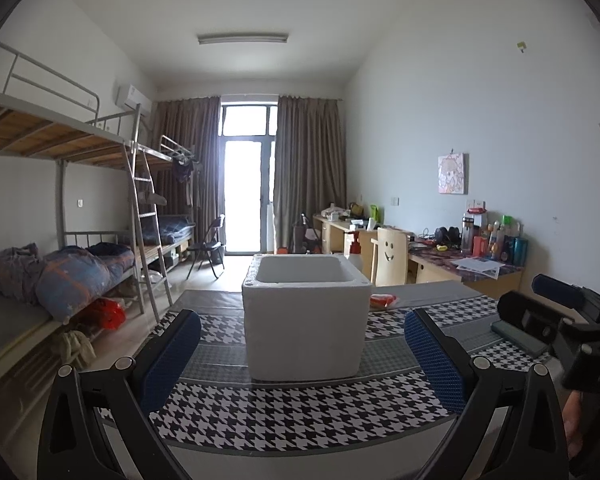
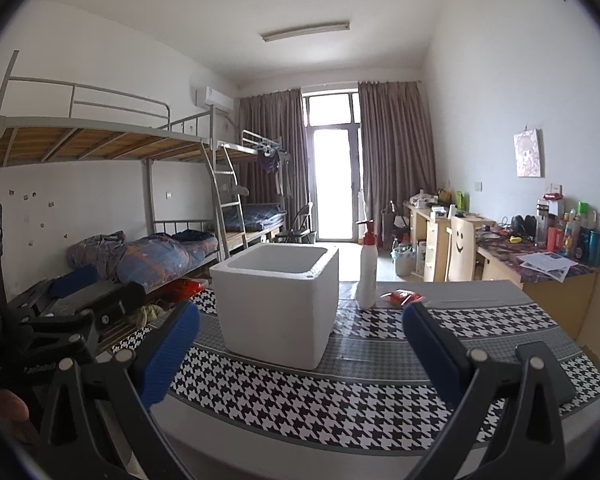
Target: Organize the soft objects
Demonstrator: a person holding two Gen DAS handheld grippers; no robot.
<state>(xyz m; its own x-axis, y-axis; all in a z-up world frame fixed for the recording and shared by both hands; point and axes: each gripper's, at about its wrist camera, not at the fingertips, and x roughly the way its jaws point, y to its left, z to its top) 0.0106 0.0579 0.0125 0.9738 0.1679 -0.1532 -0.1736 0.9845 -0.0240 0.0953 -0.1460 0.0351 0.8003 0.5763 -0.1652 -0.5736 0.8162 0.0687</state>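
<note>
A white foam box (image 1: 306,320) stands open-topped on the houndstooth tablecloth (image 1: 300,412); it also shows in the right wrist view (image 2: 278,308). A small red-orange packet (image 1: 383,301) lies behind the box to its right, and shows in the right wrist view (image 2: 403,298). My left gripper (image 1: 302,354) is open and empty, its blue pads either side of the box, short of it. My right gripper (image 2: 300,344) is open and empty, in front of the box. Each gripper sees the other at its frame edge.
A white pump bottle (image 2: 367,268) stands behind the box. A dark flat object (image 2: 546,372) lies on the table's right side. Bunk beds (image 1: 60,240) with bedding line the left wall. Desks (image 1: 464,268) with clutter and a wooden chair (image 1: 392,256) line the right wall.
</note>
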